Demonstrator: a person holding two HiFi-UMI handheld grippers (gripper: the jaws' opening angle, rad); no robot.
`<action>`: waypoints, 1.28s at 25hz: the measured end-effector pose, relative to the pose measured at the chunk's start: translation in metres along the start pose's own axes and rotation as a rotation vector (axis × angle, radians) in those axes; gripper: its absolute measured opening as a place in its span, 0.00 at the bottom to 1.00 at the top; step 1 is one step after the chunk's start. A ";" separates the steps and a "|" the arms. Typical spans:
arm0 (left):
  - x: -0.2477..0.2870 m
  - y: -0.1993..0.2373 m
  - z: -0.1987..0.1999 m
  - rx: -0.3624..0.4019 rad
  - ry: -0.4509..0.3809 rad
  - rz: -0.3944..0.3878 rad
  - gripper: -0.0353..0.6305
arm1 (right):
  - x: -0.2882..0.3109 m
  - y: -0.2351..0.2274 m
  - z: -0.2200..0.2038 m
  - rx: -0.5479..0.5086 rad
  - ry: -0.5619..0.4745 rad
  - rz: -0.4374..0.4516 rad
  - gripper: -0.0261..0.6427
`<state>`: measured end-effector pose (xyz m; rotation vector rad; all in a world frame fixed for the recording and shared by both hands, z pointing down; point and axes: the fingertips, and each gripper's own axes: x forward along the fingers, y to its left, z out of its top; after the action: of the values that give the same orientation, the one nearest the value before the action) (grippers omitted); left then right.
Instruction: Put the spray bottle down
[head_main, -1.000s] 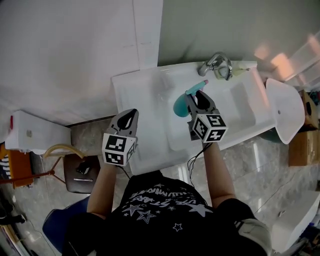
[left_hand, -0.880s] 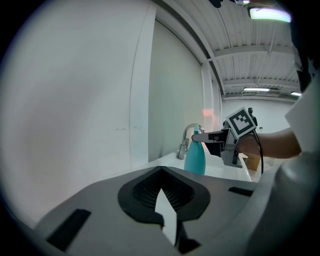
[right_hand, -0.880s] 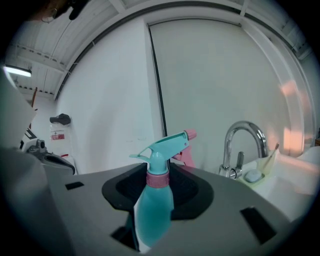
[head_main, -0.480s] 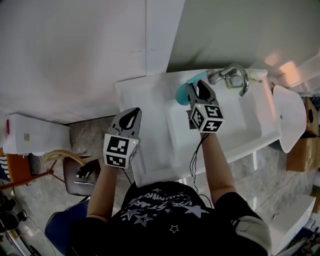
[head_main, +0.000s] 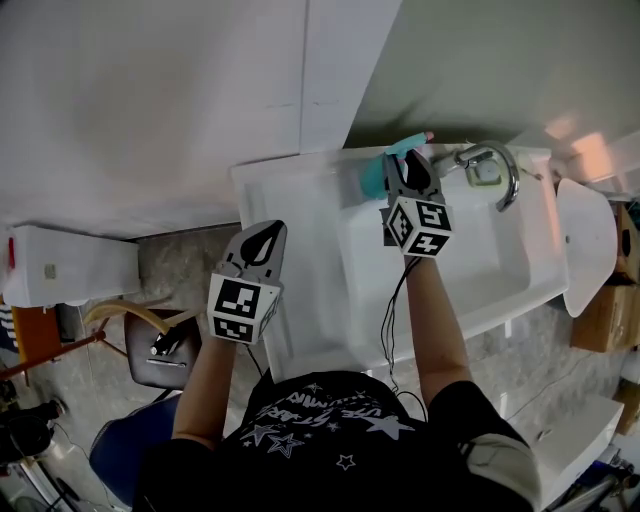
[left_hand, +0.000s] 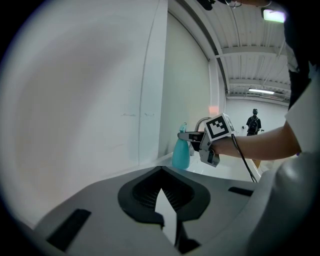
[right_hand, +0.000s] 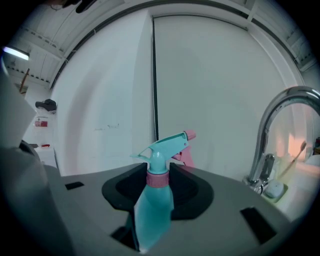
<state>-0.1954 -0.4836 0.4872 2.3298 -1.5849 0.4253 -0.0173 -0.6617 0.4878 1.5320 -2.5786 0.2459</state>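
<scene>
A teal spray bottle (head_main: 373, 178) with a pink nozzle tip stays upright in my right gripper (head_main: 405, 160), which is shut on its neck just under the trigger head. It is at the back rim of the white sink (head_main: 300, 200), close to the wall and left of the faucet (head_main: 492, 160). The left gripper view shows the bottle (left_hand: 181, 153) low over that rim; whether its base touches is unclear. In the right gripper view the bottle (right_hand: 156, 197) fills the jaws. My left gripper (head_main: 267, 230) is shut and empty over the sink's left ledge.
The sink basin (head_main: 480, 255) lies right of the bottle, and the chrome faucet (right_hand: 272, 130) curves over it. A white fixture (head_main: 585, 235) and a cardboard box (head_main: 605, 310) stand to the right. A brown stool (head_main: 160, 350) sits on the floor at the left. A person (left_hand: 254, 120) stands far off.
My right gripper has carried the bottle from over the basin back toward the wall, to the rim left of the faucet. The left gripper drifted slightly and stays shut.
</scene>
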 end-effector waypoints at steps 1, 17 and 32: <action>0.002 0.001 -0.001 -0.001 0.004 -0.001 0.08 | 0.003 -0.002 -0.001 0.000 -0.002 -0.001 0.26; 0.021 0.003 -0.017 -0.010 0.054 -0.008 0.08 | 0.005 -0.005 -0.006 -0.002 -0.122 0.032 0.26; 0.021 -0.008 -0.022 -0.011 0.063 -0.024 0.08 | -0.007 -0.001 -0.020 -0.005 -0.072 0.033 0.28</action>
<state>-0.1826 -0.4901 0.5158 2.3012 -1.5248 0.4782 -0.0119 -0.6520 0.5063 1.5253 -2.6585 0.1917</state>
